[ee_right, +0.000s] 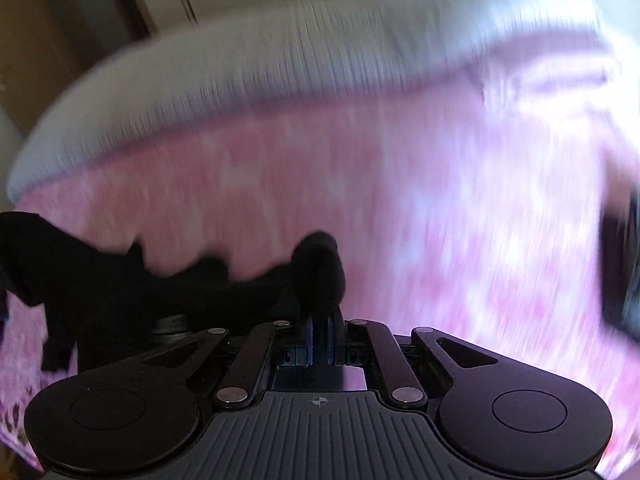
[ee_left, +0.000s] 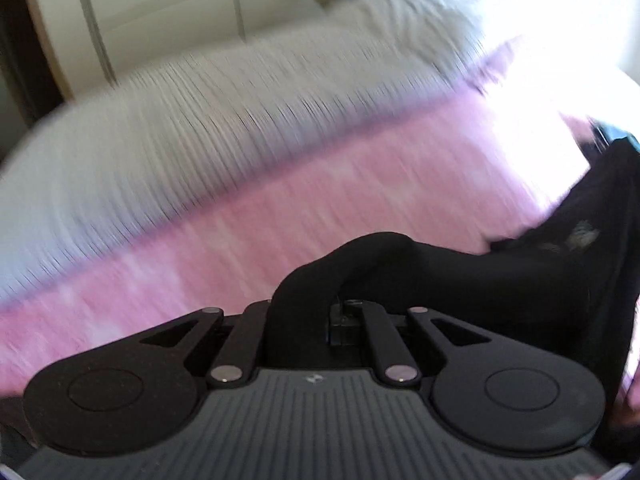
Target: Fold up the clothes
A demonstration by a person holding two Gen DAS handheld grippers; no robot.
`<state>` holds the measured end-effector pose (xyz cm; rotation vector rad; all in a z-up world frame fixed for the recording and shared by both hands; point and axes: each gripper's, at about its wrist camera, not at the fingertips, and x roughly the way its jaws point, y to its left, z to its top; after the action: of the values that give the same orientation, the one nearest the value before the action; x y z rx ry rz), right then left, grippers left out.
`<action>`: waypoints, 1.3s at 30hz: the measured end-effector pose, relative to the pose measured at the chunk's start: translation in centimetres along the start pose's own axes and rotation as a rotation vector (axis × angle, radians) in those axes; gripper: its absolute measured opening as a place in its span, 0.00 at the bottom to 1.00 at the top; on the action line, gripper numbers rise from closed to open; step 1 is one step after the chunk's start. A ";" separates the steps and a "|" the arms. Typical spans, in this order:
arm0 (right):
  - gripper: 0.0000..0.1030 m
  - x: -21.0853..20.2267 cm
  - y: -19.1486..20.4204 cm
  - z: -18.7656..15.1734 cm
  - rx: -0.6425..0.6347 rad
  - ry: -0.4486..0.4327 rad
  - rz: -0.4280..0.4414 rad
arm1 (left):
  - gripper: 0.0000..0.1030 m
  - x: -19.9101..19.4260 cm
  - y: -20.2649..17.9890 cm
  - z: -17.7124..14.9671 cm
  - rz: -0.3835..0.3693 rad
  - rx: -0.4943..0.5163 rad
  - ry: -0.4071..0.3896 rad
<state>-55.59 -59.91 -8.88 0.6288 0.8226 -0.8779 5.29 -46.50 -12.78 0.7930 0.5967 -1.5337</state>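
Note:
A black garment hangs stretched between my two grippers above a bed with a pink blanket. My left gripper is shut on one bunched edge of the garment, which runs off to the right. In the right wrist view my right gripper is shut on another bunched edge of the black garment, which runs off to the left. Both views are motion-blurred.
A grey-white ribbed cover lies across the far side of the bed beyond the pink blanket. Pale wardrobe doors stand behind the bed. A dark object sits at the right edge.

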 end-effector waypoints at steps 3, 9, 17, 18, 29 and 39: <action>0.05 -1.0 -2.0 5.1 -0.032 -0.127 0.005 | 0.07 1.2 1.6 3.5 0.078 0.004 -0.069; 0.39 6.5 -2.6 11.4 -0.117 -0.220 -0.026 | 0.27 11.4 3.9 4.6 0.210 -0.181 0.040; 0.69 10.2 1.7 3.3 -0.147 -0.002 0.046 | 0.43 13.1 -1.5 -5.2 0.104 -0.209 0.215; 0.69 10.4 2.5 1.3 -0.126 0.042 0.081 | 0.46 12.9 -2.6 -6.9 0.071 -0.197 0.235; 0.81 13.3 9.5 -18.6 0.010 0.358 0.044 | 0.47 19.9 -5.8 -15.5 -0.075 0.007 0.355; 0.27 11.5 7.6 -22.6 0.270 0.329 0.057 | 0.06 18.1 -5.5 -16.1 -0.105 0.082 0.354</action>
<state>-52.76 -43.59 -29.60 1.0491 0.9831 -0.8524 1.83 -45.02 -37.38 1.1238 0.8492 -1.5309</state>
